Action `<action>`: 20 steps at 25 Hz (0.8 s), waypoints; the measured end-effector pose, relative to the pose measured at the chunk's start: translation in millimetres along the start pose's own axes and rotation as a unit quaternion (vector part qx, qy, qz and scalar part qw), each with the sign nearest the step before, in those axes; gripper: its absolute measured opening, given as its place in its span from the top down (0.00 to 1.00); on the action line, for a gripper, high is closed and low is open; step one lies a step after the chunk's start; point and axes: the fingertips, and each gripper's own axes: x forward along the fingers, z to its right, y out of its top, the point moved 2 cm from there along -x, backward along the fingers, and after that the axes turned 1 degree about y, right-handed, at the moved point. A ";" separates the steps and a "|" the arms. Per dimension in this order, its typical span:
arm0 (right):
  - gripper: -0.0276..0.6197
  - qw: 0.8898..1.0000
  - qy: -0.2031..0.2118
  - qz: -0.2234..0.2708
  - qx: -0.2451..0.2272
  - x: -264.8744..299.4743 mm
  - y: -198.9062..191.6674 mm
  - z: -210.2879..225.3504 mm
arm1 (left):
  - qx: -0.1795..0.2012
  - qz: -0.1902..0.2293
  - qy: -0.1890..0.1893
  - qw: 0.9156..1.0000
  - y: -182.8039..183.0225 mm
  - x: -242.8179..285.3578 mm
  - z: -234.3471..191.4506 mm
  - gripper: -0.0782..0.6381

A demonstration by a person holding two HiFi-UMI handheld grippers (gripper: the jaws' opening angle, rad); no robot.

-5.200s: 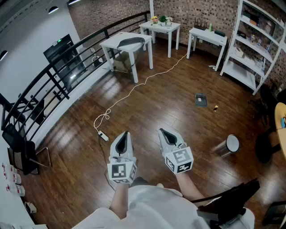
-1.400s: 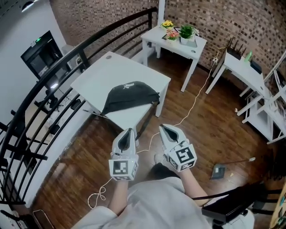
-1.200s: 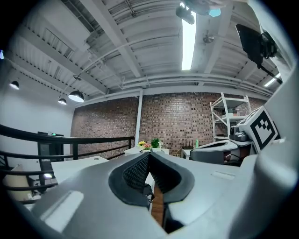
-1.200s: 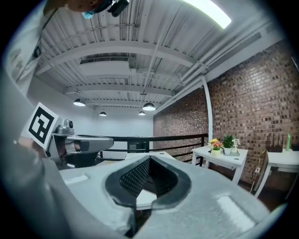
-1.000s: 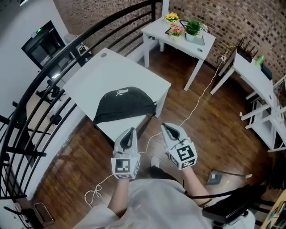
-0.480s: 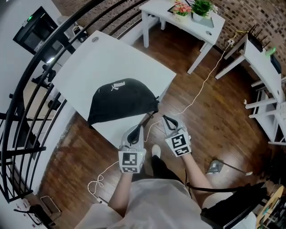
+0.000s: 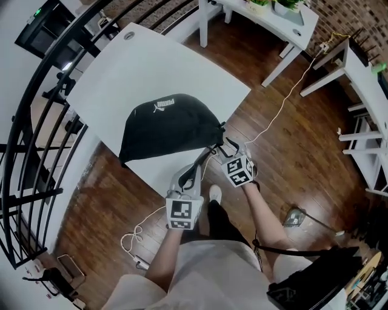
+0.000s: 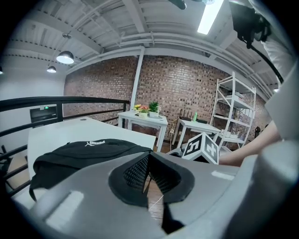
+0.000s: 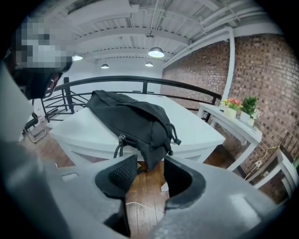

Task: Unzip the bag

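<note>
A black bag (image 7: 167, 124) with white print lies on the white table (image 7: 121, 66), one end hanging over the near edge. My right gripper (image 7: 227, 147) is just short of that overhanging end; its jaws are opening and nothing is between them. In the right gripper view the bag (image 9: 133, 116) fills the middle, with a zipper pull and cord (image 9: 120, 140) dangling just beyond my right gripper (image 9: 150, 173). My left gripper (image 7: 189, 174) is shut and empty, near the table's front edge. In the left gripper view the bag (image 8: 88, 151) lies to the left of my left gripper (image 8: 148, 162).
A black railing (image 7: 42, 115) runs behind and left of the table. A white side table with plants (image 7: 282, 18) and a white shelf (image 7: 370, 72) stand at the right. A white cable (image 7: 276, 118) trails over the wooden floor, and a dustpan (image 7: 294, 217) lies near my right arm.
The view has closed in on the table and the bag. Both grippers now reach the bag's near end, and the right jaws have gone from shut to apart.
</note>
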 end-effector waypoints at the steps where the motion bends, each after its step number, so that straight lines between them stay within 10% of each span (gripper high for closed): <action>1: 0.70 1.000 0.003 -0.004 -0.002 6.5 -2.1 -0.2 | 0.000 -0.002 -0.001 1.000 -2.0 0.6 -0.7 0.87; 9: 0.86 1.000 0.030 -0.005 0.007 -0.4 11.1 -5.7 | -0.009 -0.031 0.002 0.999 -15.2 11.5 -6.7 0.86; 20: 0.87 0.991 0.099 -0.021 0.090 -60.3 65.7 -25.7 | -0.175 -0.082 -0.072 0.978 -25.1 35.8 -1.3 0.57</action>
